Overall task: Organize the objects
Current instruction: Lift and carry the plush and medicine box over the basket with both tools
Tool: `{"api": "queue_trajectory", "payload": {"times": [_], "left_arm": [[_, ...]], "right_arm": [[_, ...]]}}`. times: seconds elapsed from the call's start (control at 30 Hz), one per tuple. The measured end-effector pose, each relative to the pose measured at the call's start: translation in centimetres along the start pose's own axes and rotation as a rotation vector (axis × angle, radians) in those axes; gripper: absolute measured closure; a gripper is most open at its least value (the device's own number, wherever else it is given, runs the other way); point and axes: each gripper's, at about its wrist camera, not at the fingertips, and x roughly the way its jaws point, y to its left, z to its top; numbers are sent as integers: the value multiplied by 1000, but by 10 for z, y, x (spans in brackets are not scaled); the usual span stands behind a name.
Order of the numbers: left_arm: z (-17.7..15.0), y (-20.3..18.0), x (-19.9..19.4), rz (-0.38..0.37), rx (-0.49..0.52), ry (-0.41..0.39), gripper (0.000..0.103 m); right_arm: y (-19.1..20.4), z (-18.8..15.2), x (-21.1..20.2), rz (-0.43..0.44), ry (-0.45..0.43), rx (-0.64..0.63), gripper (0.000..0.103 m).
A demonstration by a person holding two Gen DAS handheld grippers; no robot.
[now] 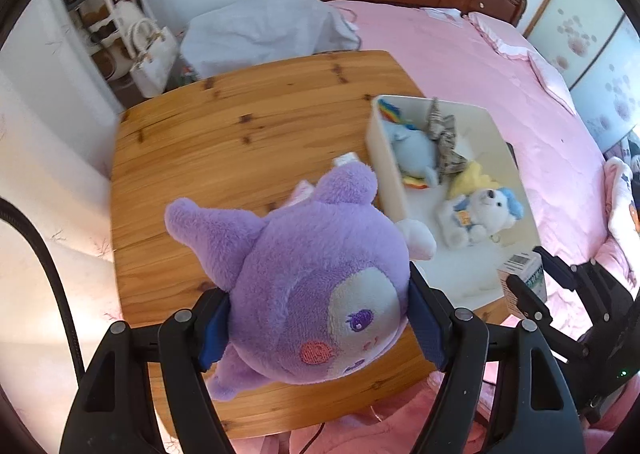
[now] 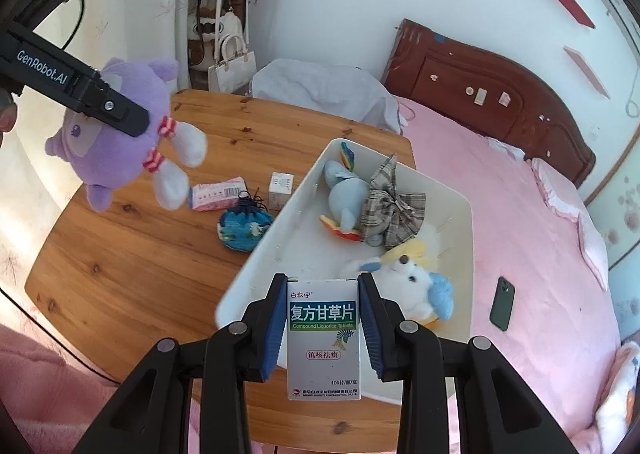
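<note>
On the left, our left tool (image 1: 320, 318) squeezes a purple plush toy (image 1: 312, 278) by its round head, one blue pad on each side, and holds it up in the air over the wooden tabletop (image 1: 224, 142). From the other camera we see its white feet with red striped cuffs hanging down. Under it and a bit to the right, three small things lie near each other on the tabletop: a pink packet (image 2: 218, 193), a blue knitted pouch (image 2: 245, 229) and a small white box (image 2: 280, 190). The pouch is just beside the wall of the white bin (image 2: 276, 226). The bin sits at the right edge of the tabletop, next to the pink bed (image 2: 500, 214). Inside it we see a blue plush with rainbow bits (image 2: 344, 202), a plaid bow (image 2: 392, 206) touching that plush, and a white puppy with blue ears (image 2: 412, 286) (something yellow is tucked behind it). Our right tool (image 2: 323, 330) pinches a white and green medicine box (image 2: 323, 338) between its pads, upright, over the near end of the bin. Far right, a dark phone (image 2: 502, 308) lies on the bed.
</note>
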Motion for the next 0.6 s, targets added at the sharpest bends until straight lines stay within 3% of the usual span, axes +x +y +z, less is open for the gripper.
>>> {"api": "queue_trajectory", "payload": {"times": [0.27, 0.6], "left_arm": [[6, -53, 12, -62, -38, -34, 25], [13, -100, 27, -83, -77, -47, 23]], "right_arm": [[-34, -8, 8, 9, 0, -67, 68], [-64, -19, 17, 19, 8, -124, 68]]}}
